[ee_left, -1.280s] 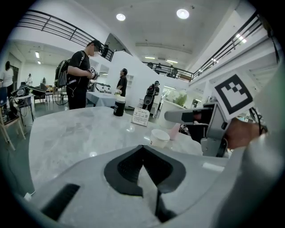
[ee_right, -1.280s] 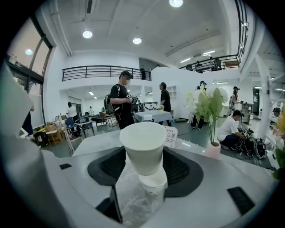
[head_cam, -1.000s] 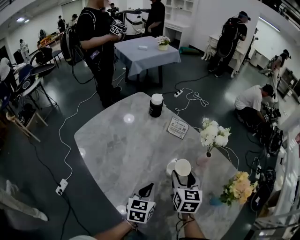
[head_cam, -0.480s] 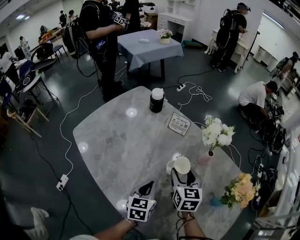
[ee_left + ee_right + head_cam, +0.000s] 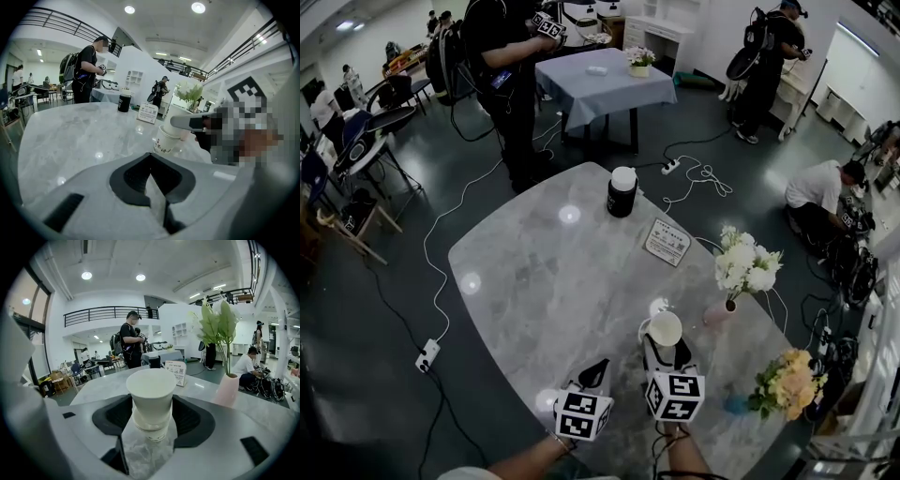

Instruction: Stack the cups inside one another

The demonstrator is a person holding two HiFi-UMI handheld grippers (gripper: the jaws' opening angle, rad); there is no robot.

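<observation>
Nearest, the left gripper [image 5: 597,368] hangs low over the tabletop [image 5: 546,281], its jaws closed together on nothing. The cups lie ahead of it and to its right. Just right of it, the right gripper [image 5: 664,348] has its jaws set wide, gripping the upper cup [image 5: 151,389] by its sides. That cup stands upright, mouth up, its base partly down inside the lower cup [image 5: 164,144], which appears to rest on the tabletop. Judged from the right gripper view, the two cups' long axes are vertical and in line, so seating needs a straight push down. The right hand is the one in place. Farther off stand a card [image 5: 667,242] and a dark jar [image 5: 622,192], well apart.
</observation>
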